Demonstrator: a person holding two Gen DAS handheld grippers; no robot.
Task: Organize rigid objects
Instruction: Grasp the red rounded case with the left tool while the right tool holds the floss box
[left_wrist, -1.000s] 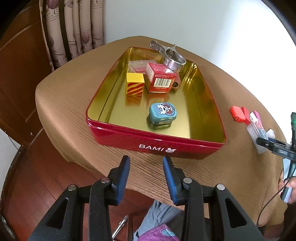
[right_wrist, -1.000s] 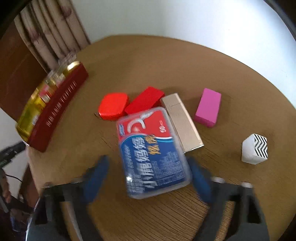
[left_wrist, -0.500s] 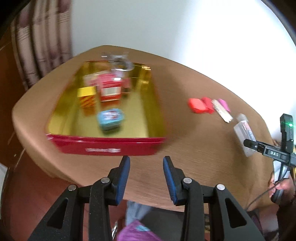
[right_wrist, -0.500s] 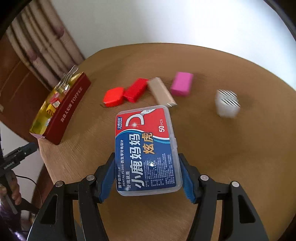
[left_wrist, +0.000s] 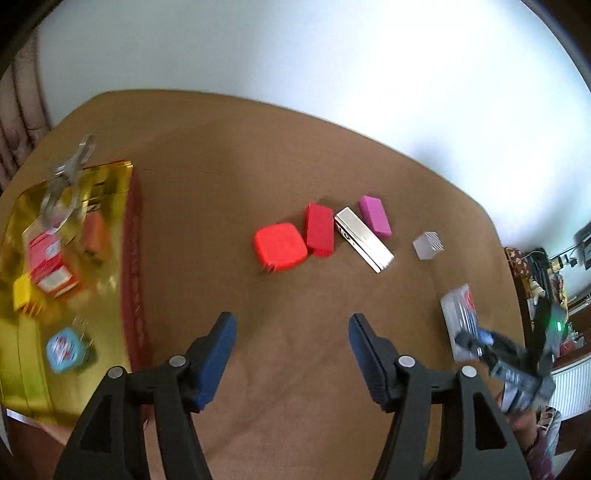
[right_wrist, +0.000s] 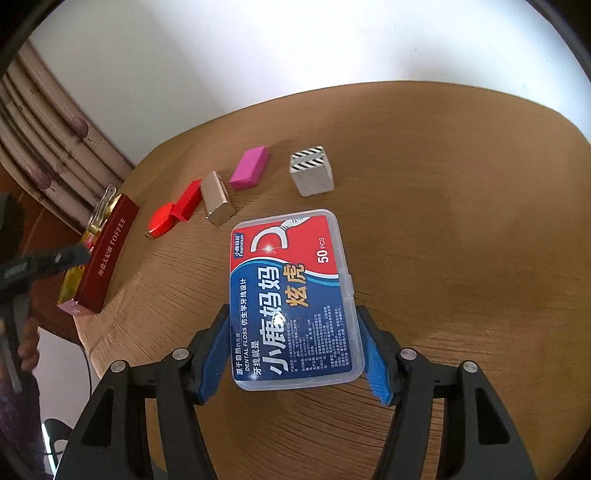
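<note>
My right gripper (right_wrist: 293, 347) is shut on a clear dental floss box (right_wrist: 291, 295) with a red and blue label, held above the table; the box also shows in the left wrist view (left_wrist: 461, 325). My left gripper (left_wrist: 291, 336) is open and empty above bare table, right of the red tin (left_wrist: 131, 280). On the table lie a red rounded case (left_wrist: 280, 246), a red block (left_wrist: 319, 229), a silver bar (left_wrist: 364, 239), a pink block (left_wrist: 375, 216) and a striped white cube (left_wrist: 427, 245). The tin holds several small boxes and a metal clip (left_wrist: 66, 173).
The round brown table (right_wrist: 461, 221) drops off at its edges. The tin stands at the left edge in the right wrist view (right_wrist: 107, 254). A curtain (right_wrist: 48, 147) and a white wall stand behind. The row of small objects lies mid-table.
My left gripper has swung right, away from the tin toward the loose objects, and its jaws have opened wider. My right gripper has closed on the floss box and lifted it.
</note>
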